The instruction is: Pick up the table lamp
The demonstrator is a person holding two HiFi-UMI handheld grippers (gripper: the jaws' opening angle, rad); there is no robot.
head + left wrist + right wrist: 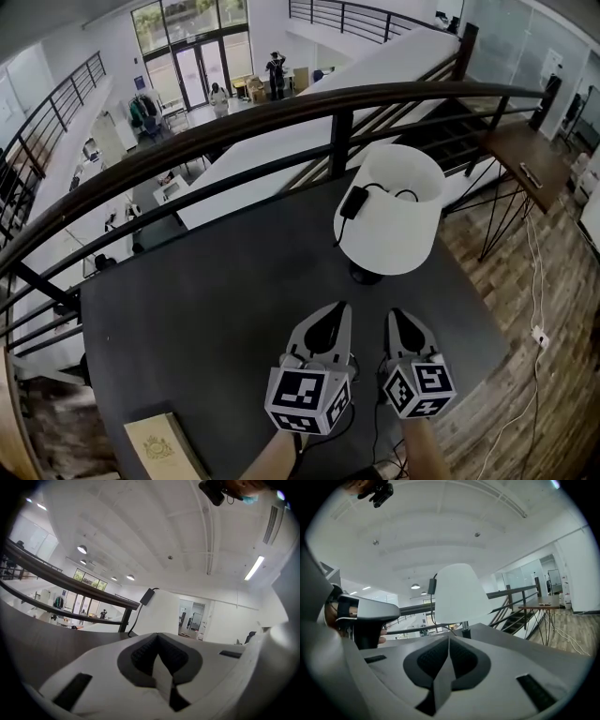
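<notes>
Table lamp (386, 220) is standing untouched on the matte dark-grey table (187, 309), ahead of my hands. Closest to me, a tan book (164, 448) is lying at the table's near left corner. I am holding my left gripper (335, 311) and right gripper (397, 319) side by side, each pressing its ribbed black pads together on nothing. Near their tips, the round black base (364, 275) is sitting under a smooth white tapered shade (408, 239), a black plug (354, 202) and cord (405, 194) lying across its top. Behind, a dark curved railing (234, 124) is running past.
</notes>
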